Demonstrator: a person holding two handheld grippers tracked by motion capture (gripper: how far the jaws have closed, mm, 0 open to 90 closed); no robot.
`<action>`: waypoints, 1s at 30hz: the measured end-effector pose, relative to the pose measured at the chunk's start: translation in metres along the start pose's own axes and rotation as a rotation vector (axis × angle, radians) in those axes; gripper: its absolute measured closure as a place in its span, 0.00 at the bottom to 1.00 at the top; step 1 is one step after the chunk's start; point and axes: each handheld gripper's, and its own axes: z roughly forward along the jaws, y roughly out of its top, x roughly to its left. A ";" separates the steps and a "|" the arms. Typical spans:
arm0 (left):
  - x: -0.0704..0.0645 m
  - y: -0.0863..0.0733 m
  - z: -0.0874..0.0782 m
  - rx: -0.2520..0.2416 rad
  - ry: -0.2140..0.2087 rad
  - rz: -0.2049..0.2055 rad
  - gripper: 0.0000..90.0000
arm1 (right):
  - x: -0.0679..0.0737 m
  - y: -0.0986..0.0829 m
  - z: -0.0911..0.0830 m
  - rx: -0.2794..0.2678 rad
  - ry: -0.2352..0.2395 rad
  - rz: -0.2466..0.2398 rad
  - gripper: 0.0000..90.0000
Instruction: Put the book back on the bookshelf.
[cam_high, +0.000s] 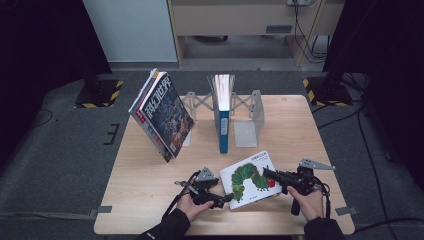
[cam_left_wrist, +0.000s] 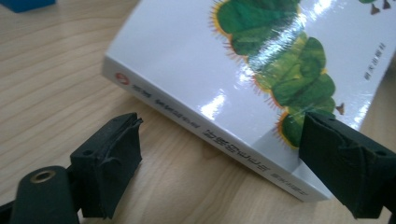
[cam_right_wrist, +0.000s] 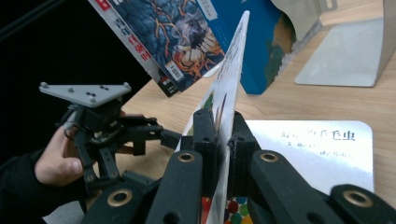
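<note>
A white picture book with a green caterpillar on its cover (cam_high: 247, 182) lies near the table's front edge, right of the middle. My right gripper (cam_high: 266, 173) comes in from the book's right side. In the right gripper view it (cam_right_wrist: 223, 116) is shut on the front cover (cam_right_wrist: 236, 70), which stands up edge-on between the jaws above a white page with printed characters (cam_right_wrist: 322, 149). My left gripper (cam_high: 227, 198) sits at the book's front left corner. Its jaws (cam_left_wrist: 222, 126) stand open and wide apart, either side of the spine corner of the book (cam_left_wrist: 210, 60).
A large illustrated magazine (cam_high: 162, 112) leans tilted at the back left of the table (cam_high: 145, 185). A blue book (cam_high: 223, 115) stands upright in a grey metal folding book rack (cam_high: 248, 120) at the back middle. Bare wood lies between the rack and the picture book.
</note>
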 end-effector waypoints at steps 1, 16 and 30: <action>-0.001 0.000 0.000 0.015 0.010 -0.003 0.13 | 0.000 0.000 0.000 -0.003 0.004 0.002 0.96; -0.002 0.002 0.005 0.014 -0.016 -0.060 0.10 | -0.006 -0.010 0.004 0.031 -0.091 -0.048 0.87; -0.002 0.002 0.005 0.015 -0.011 -0.056 0.11 | -0.014 -0.022 0.016 0.165 -0.222 -0.107 0.65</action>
